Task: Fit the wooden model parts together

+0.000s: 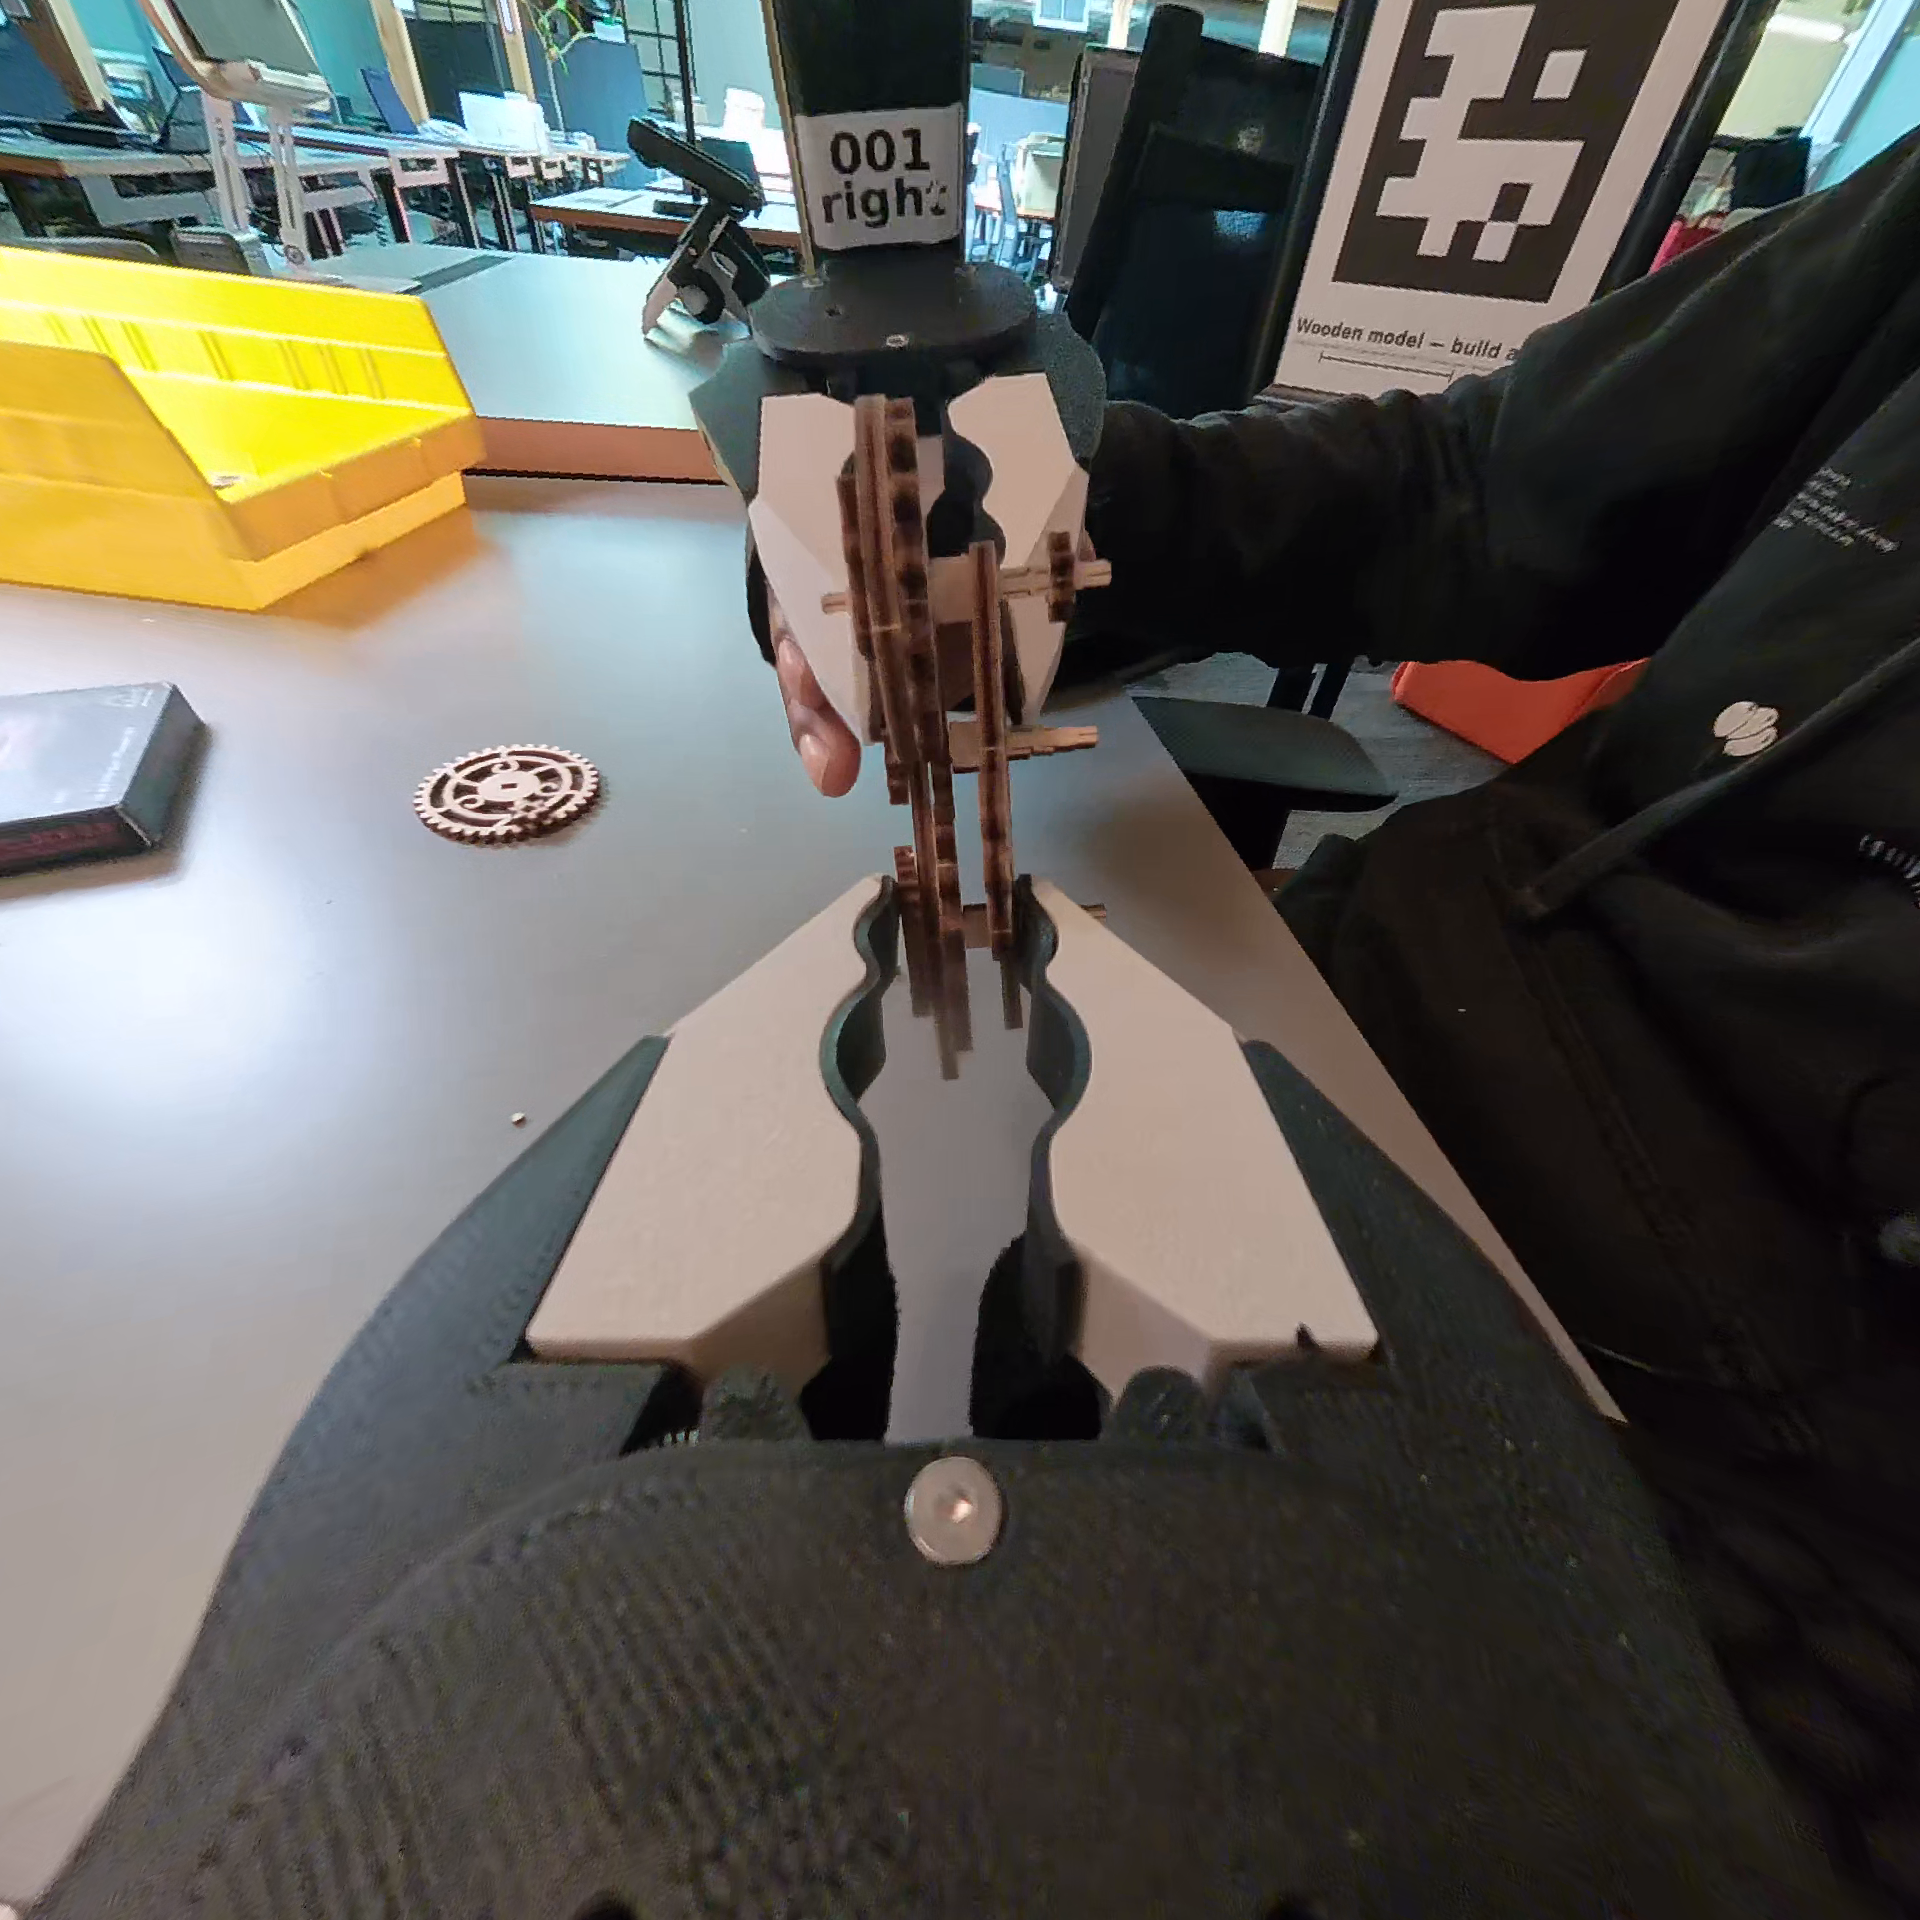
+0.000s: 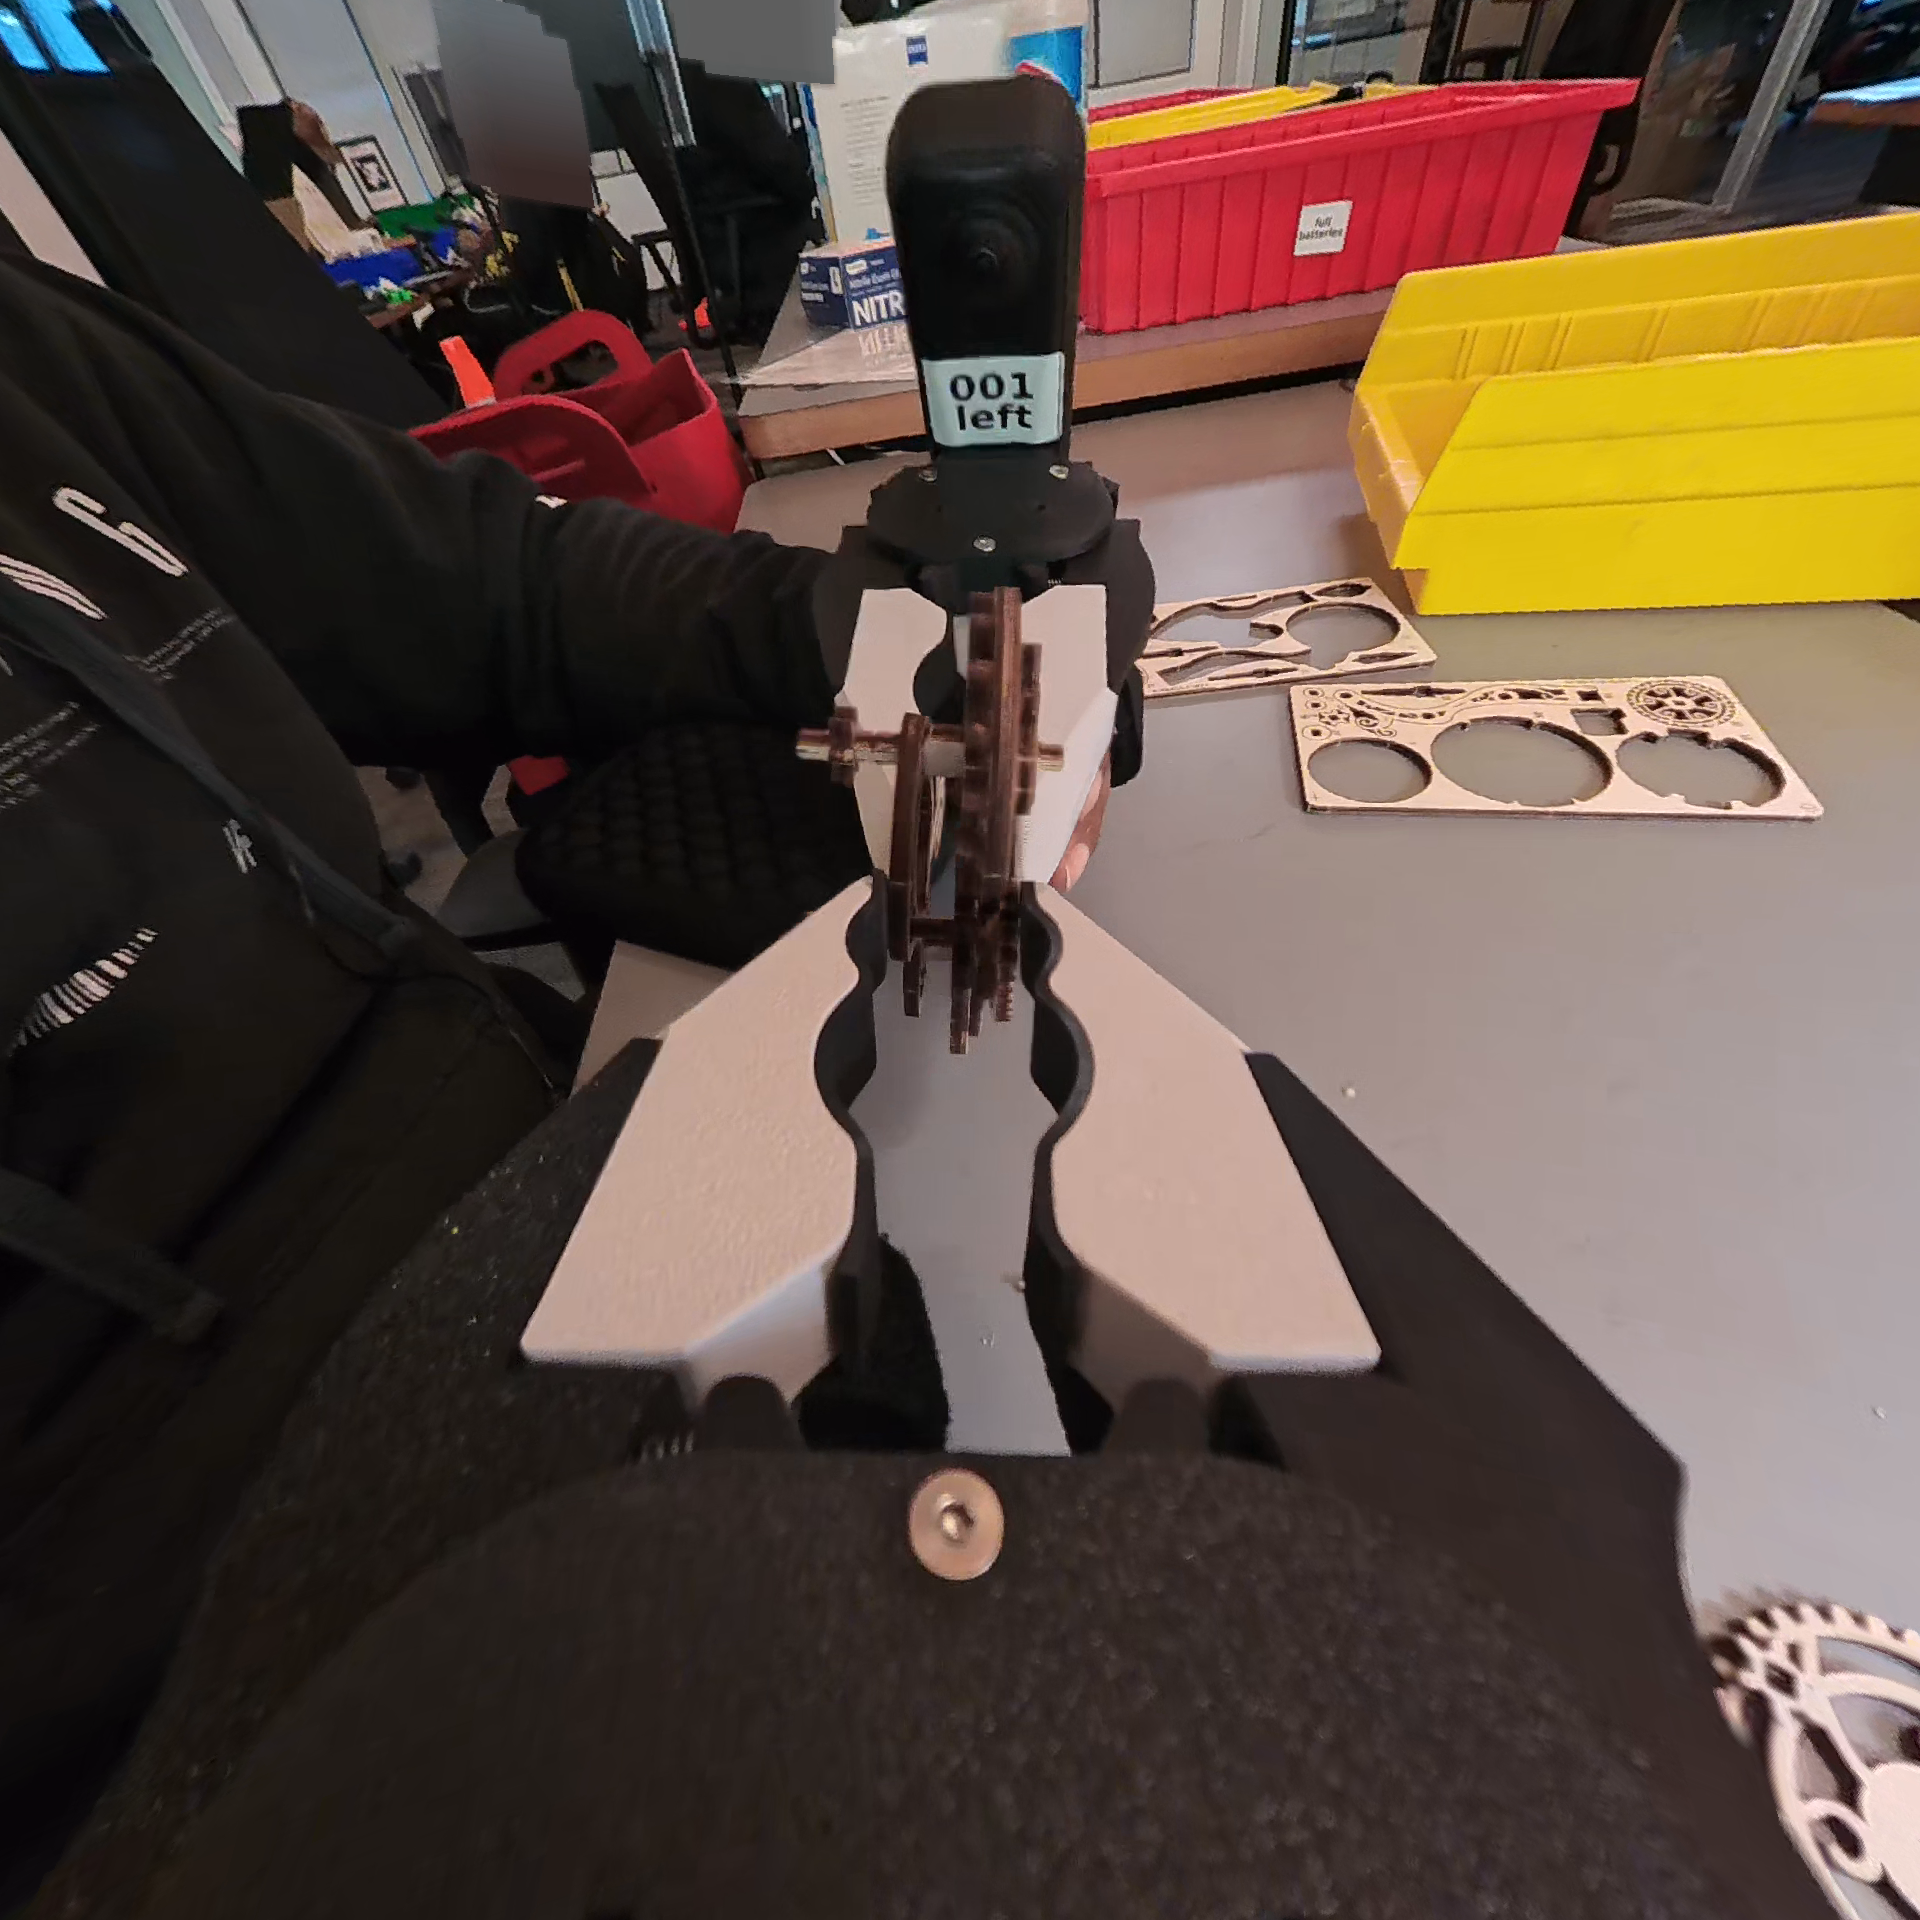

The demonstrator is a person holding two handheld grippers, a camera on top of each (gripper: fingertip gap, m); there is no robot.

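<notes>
A dark brown wooden gear assembly (image 1: pixel 940 727), made of several toothed discs on cross axles, hangs above the table between my two grippers. My left gripper (image 1: pixel 956 920) is shut on its near end. My right gripper (image 1: pixel 920 582) faces it and is shut on the far end, with a thumb beside one finger. In the right wrist view the same assembly (image 2: pixel 971 821) sits between my right gripper (image 2: pixel 951 925) and the left gripper (image 2: pixel 977 717). A loose wooden gear (image 1: pixel 507 792) lies flat on the table to the left; it also shows in the right wrist view (image 2: pixel 1829 1766).
Yellow bins (image 1: pixel 208 416) stand at the back of the grey table (image 1: pixel 312 1039). A black box (image 1: pixel 83 769) lies at the left edge. Two punched-out wooden sheets (image 2: pixel 1548 748) lie near a yellow bin (image 2: pixel 1662 436), and a red bin (image 2: pixel 1351 197) stands behind. A person's black sleeve (image 1: pixel 1558 520) is close by. My two grippers' fingertips are within a few centimetres of each other.
</notes>
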